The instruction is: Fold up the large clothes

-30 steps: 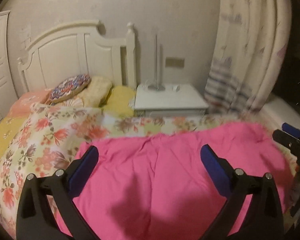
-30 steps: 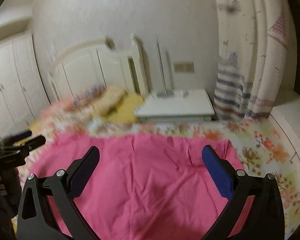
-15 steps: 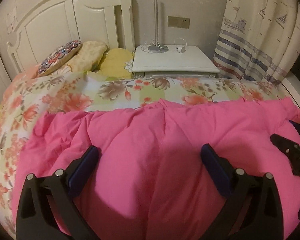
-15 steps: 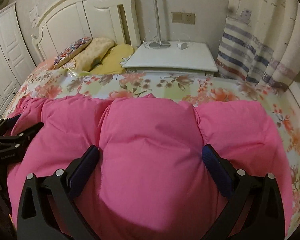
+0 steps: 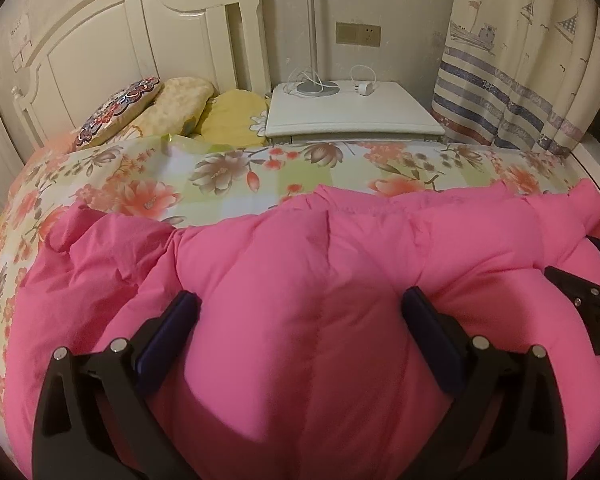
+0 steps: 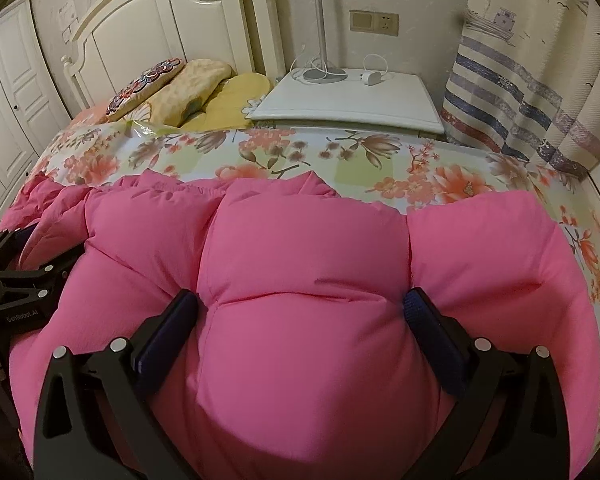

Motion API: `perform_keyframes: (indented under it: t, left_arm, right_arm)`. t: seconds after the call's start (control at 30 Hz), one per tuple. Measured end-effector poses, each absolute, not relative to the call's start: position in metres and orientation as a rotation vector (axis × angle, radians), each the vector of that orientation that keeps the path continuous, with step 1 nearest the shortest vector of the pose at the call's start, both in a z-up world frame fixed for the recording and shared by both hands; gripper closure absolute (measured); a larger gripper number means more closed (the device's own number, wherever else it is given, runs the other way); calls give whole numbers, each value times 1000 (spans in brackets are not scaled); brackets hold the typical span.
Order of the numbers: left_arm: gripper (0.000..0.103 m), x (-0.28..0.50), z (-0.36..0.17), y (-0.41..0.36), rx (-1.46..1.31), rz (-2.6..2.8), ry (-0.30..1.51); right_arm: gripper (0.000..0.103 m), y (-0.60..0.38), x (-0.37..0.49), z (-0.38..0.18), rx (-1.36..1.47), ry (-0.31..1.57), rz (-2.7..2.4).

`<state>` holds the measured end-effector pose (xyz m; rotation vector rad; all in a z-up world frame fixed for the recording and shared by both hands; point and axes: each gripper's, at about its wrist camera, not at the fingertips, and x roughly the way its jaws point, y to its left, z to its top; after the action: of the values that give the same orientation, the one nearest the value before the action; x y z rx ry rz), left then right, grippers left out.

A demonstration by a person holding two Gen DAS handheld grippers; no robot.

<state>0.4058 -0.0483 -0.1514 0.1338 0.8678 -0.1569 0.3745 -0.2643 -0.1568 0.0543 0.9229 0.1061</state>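
Both tongs are low over the bed, pointing toward the headboard (image 5: pixel 100 44), each pressed into the puffy pink garment (image 5: pixel 300 280) that lies across the near part of the flowered bedspread (image 5: pixel 228 168). The left tongs (image 5: pixel 300 320) stand wide apart, a padded bulge of pink fabric swelling up between the two blue-padded fingers (image 5: pixel 168 332) — spread, not clamped. The right tongs (image 6: pixel 308 320) are the same: fingers splayed, a quilted panel of the garment filling the gap. In the right view the left tongs show at the left edge, resting on the garment's side; in the left view the right tongs peek in at the right edge.

Past the garment's far hem lie pillows (image 5: pixel 172 104) — a patterned cushion, a pale one and a yellow one — against the headboard. Beside the bed is a white nightstand (image 5: pixel 352 116) carrying a lamp base (image 5: pixel 318 88) and a charger with its cord (image 5: pixel 364 87). A striped curtain (image 5: pixel 520 80) hangs at the right, and wardrobe doors (image 6: pixel 8 92) stand at the left.

Compared with a second ago, both tongs have dropped much closer to the garment; it then lay flatter and farther below them, and it now bulges between the fingers.
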Motion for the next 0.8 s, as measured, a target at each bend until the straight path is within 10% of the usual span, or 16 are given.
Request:
perform_keyframes:
  t: [0.8]
  left_arm:
    - [2,409,-158,-49,135,-149,855]
  right_arm:
    - [4,-264,377,-166,59,919,113]
